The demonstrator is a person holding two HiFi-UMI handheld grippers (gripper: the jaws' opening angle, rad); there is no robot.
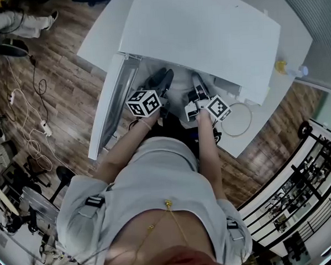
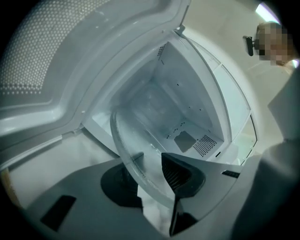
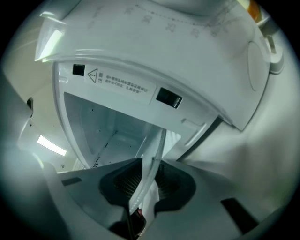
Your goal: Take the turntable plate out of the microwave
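Before the white microwave (image 1: pixel 204 33), the clear glass turntable plate (image 2: pixel 136 150) is clamped edgewise by left gripper (image 2: pixel 152 180) and right gripper (image 3: pixel 146 182).

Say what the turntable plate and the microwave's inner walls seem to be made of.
Turntable plate: probably clear glass; the microwave's inner walls show through it, its rim glints. Those walls: smooth white, likely painted metal, with punched vent holes.
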